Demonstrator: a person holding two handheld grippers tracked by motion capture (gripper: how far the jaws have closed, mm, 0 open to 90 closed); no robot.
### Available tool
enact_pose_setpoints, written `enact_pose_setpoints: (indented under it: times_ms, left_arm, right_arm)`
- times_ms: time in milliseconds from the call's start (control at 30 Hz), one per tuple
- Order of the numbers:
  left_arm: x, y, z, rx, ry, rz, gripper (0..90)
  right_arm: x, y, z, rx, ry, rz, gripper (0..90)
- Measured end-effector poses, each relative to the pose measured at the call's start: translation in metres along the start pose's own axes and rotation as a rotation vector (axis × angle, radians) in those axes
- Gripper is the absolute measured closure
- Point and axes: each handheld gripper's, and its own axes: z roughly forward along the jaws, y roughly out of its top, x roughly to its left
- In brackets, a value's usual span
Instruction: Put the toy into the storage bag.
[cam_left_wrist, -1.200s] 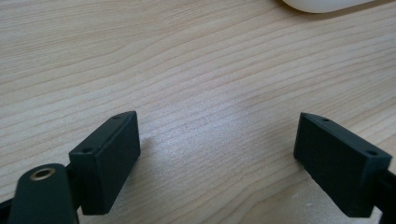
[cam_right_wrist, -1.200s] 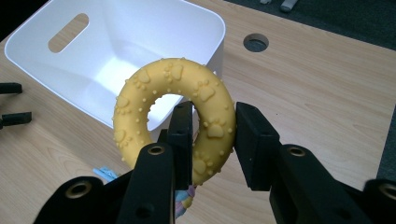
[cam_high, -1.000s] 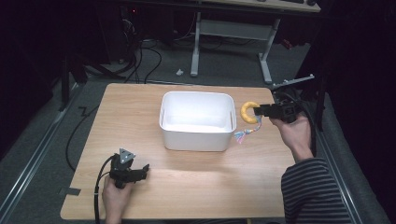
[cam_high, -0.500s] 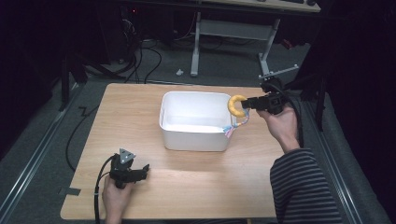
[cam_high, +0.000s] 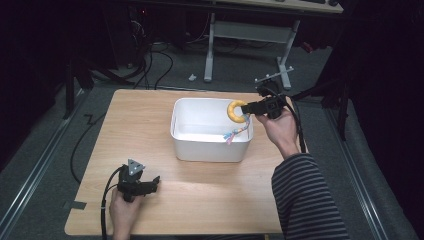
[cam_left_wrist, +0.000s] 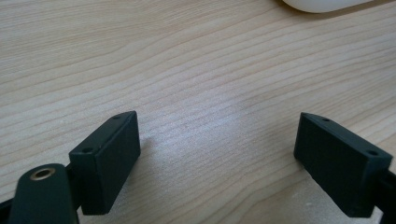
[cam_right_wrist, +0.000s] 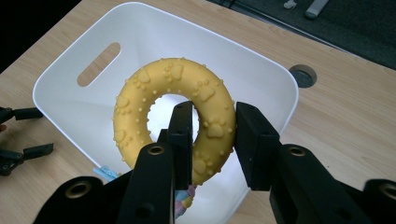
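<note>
Fingers (cam_right_wrist: 187, 140) of the right gripper (cam_right_wrist: 212, 140) clamp a knobbly yellow rubber ring (cam_right_wrist: 175, 116) over a smooth white tub (cam_right_wrist: 60, 70).

yellow studded ring toy (cam_right_wrist: 175, 112) | pinched on its rim, held over white bin (cam_right_wrist: 261, 70)

Both tools are matte black. The left hand-held gripper (cam_high: 150, 184) carries a grey three-cornered plate on top and trails a black cable toward the near edge of the worktop (cam_high: 145, 125) — its blocky jaws show small screw holes and a brass-ringed hole. The right hand-held gripper (cam_high: 248, 108) has similar ringed holes — the arm behind it wears a dark, finely striped sleeve (cam_high: 305, 200).
</note>
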Motion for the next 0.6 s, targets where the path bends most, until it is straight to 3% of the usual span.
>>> enact_pose_setpoints:
  times_ms: [200,600]
  left_arm:
    - [0.0,0.0,0.0,0.0,0.0,0.0,14.7]
    - [0.0,0.0,0.0,0.0,-0.002,0.003,14.7]
  right_arm:
    - [0.007,0.006,0.014,0.013,-0.017,-0.011,69.0]
    - [0.014,0.011,0.04,0.033,-0.022,0.013,69.0]
